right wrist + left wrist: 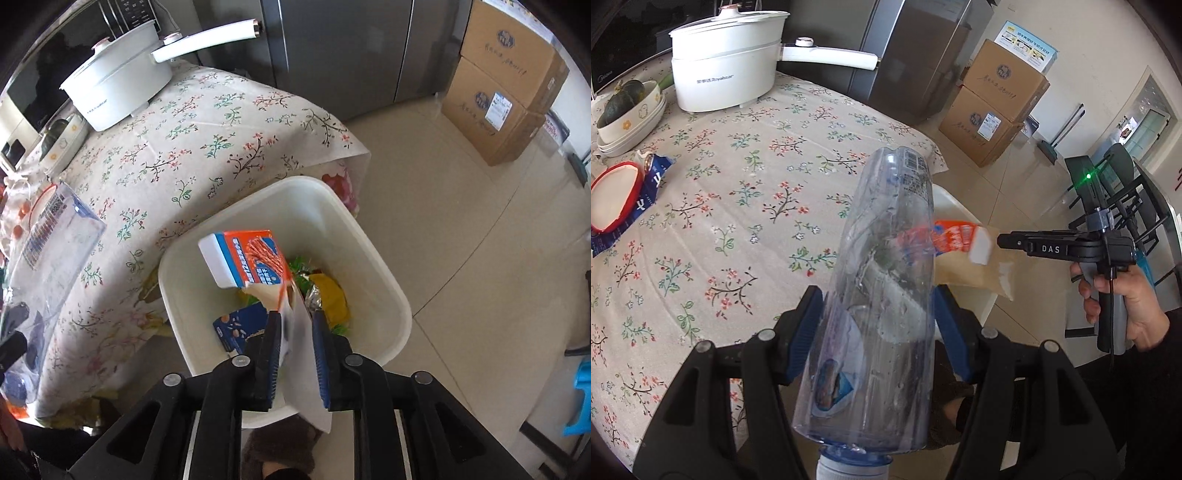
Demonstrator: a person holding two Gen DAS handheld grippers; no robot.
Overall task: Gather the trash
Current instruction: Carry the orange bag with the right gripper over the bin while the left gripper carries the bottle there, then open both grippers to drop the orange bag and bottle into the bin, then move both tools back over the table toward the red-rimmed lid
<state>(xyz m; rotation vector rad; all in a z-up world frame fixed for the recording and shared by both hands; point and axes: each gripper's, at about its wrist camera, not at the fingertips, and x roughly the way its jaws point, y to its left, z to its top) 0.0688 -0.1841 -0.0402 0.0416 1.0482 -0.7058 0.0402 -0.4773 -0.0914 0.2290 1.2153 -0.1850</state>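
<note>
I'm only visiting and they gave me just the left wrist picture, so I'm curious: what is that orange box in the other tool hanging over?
Observer: A white bin. The orange box hangs right above its opening.
Operator: Is the bin empty?
Observer: No. A blue packet and a yellow wrapper lie inside.
Operator: How is the box held?
Observer: The right gripper pinches the box's torn-open white flap between its fingers; the box body dangles beyond the tips.
</note>
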